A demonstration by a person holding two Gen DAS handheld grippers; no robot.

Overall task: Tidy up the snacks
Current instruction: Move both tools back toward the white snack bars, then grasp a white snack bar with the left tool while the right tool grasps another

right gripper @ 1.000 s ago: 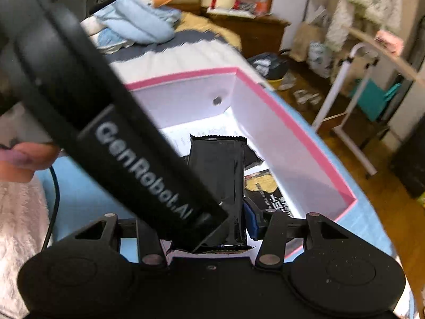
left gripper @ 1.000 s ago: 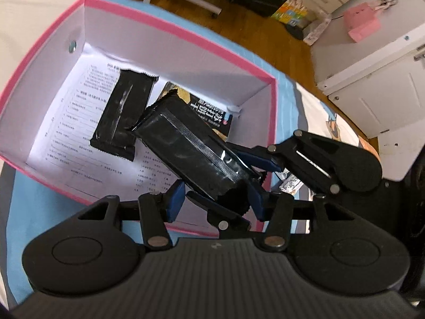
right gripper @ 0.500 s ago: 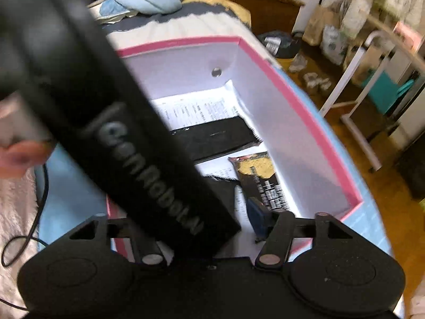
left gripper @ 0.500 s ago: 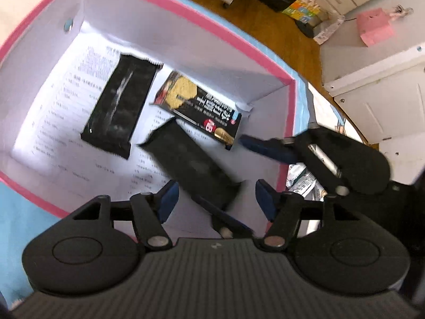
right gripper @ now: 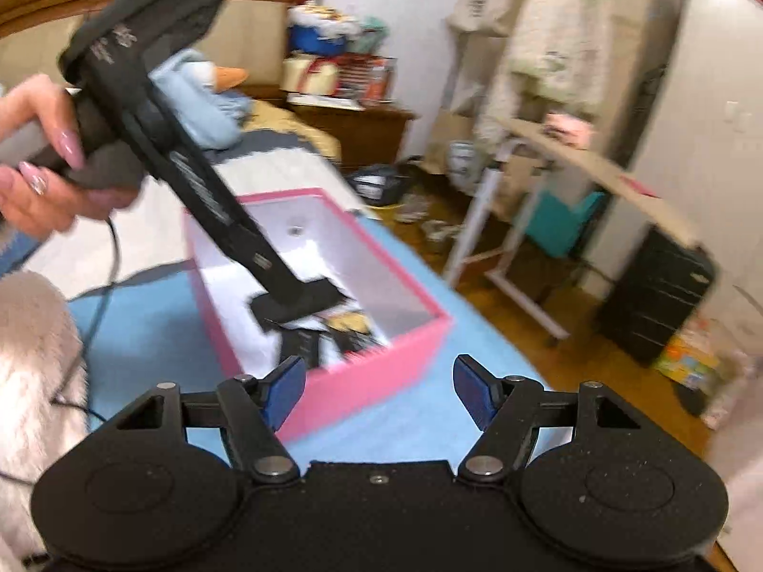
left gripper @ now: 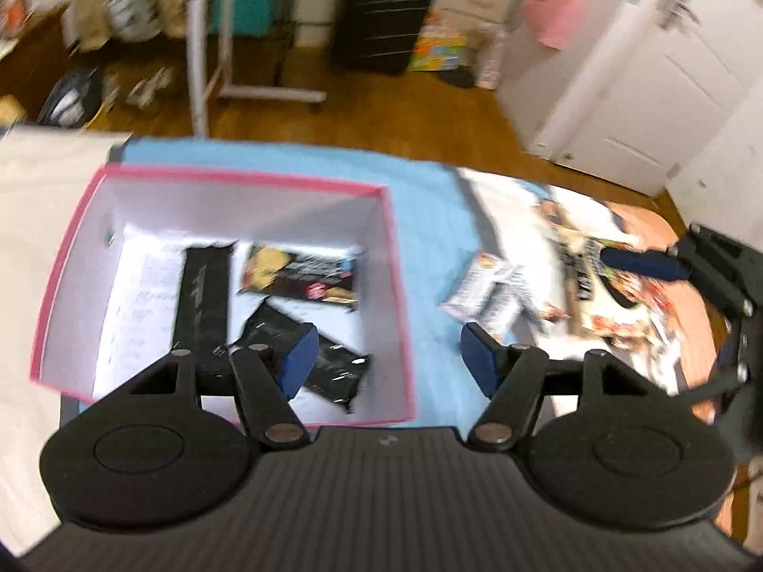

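Pink-rimmed white box [left gripper: 398,286], black snack packets [left gripper: 202,295], blue cloth [left gripper: 429,219]

The pink-rimmed white cardboard box [left gripper: 398,286] sat on the light blue cloth [left gripper: 429,200]. Inside it, a long black wrapper [left gripper: 202,295] lay at nine o'clock, a gold-and-black printed packet [left gripper: 300,271] at twelve, and a crumpled black packet [left gripper: 334,372] at five. Loose snack packets [left gripper: 496,291] lay outside, at the box's three o'clock.
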